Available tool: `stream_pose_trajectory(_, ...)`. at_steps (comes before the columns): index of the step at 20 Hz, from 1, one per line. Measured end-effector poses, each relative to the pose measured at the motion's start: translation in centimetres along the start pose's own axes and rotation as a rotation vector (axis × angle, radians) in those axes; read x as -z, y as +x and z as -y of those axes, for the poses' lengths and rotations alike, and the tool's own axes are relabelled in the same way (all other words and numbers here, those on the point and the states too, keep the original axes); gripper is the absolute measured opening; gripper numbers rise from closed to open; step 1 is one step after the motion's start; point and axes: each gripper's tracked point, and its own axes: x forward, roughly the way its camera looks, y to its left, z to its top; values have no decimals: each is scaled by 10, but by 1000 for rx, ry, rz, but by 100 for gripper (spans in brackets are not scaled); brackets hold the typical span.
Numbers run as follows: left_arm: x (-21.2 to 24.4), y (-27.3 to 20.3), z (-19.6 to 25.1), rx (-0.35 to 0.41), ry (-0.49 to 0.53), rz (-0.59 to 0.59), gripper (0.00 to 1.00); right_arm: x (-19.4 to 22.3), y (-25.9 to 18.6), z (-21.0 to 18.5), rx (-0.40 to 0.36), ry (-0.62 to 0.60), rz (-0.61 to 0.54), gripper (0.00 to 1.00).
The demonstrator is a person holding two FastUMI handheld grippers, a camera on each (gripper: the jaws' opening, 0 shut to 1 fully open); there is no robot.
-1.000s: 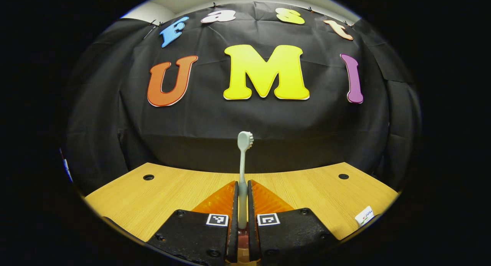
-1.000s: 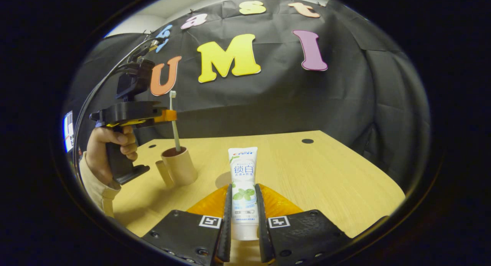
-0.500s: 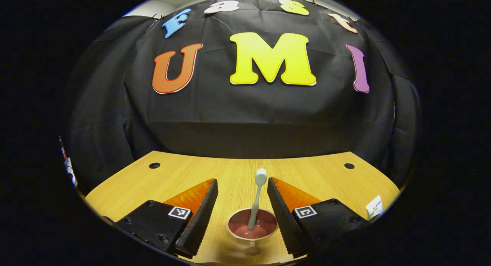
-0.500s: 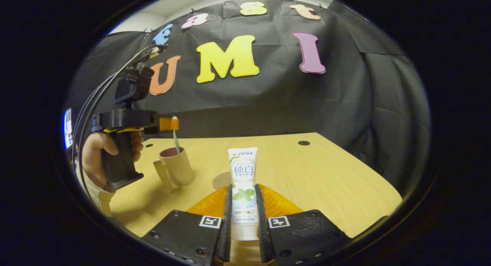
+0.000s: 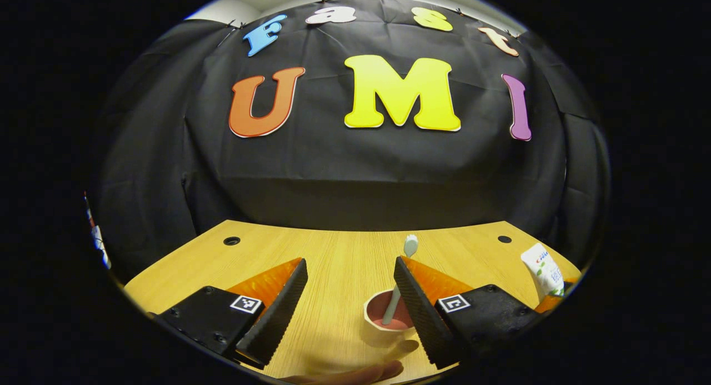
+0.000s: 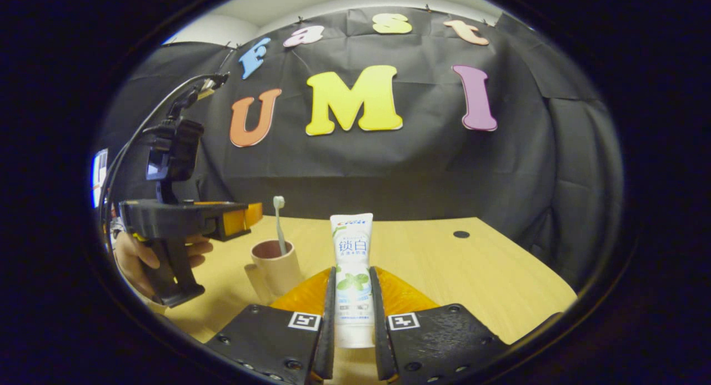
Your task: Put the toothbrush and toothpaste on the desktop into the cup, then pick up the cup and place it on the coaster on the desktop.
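Note:
The pale toothbrush (image 5: 410, 245) stands in the tan cup (image 5: 383, 323), bristle head up, leaning on the rim. My left gripper (image 5: 350, 263) is open and hovers above the cup, which sits beside its right finger. From the right gripper view, the cup (image 6: 275, 268) holds the toothbrush (image 6: 279, 224), with the left gripper (image 6: 250, 214) up and to its left. My right gripper (image 6: 352, 271) is shut on the white toothpaste tube (image 6: 351, 235), held upright just right of the cup. The tube (image 5: 543, 267) also shows at the far right in the left gripper view.
The wooden desk (image 5: 333, 251) has round cable holes (image 5: 231, 241) near its back corners. A hand (image 6: 139, 254) holds the left gripper's handle, with cables rising from it. A fingertip (image 5: 355, 374) shows at the bottom of the left gripper view.
My left gripper opened and let the toothbrush drop into the cup, then shifted left off it. The right gripper carried the toothpaste closer to the cup.

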Motion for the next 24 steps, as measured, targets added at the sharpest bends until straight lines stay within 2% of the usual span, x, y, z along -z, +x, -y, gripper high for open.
stream_pose_trajectory(2,4,-2,-12,-3,10,3,99,-15,11,-22,-37,10,24,33)
stream_pose_trajectory(3,11,-3,-19,-9,26,-7,99,-30,26,-42,-64,5,44,30)
stream_pose_trajectory(8,18,0,-32,-21,12,-13,99,-77,71,-85,-109,55,103,30)
stream_pose_trajectory(10,16,0,-38,-38,2,-4,99,-86,85,-95,-121,75,113,30)
stream_pose_trajectory(13,12,-3,-42,-53,6,6,99,-83,99,-119,-188,95,117,30)
stream_pose_trajectory(16,6,-3,-46,-57,9,27,99,-71,105,-122,-189,73,96,32)
stream_pose_trajectory(24,5,-5,-62,-109,41,20,99,-62,107,-113,-201,127,70,31)
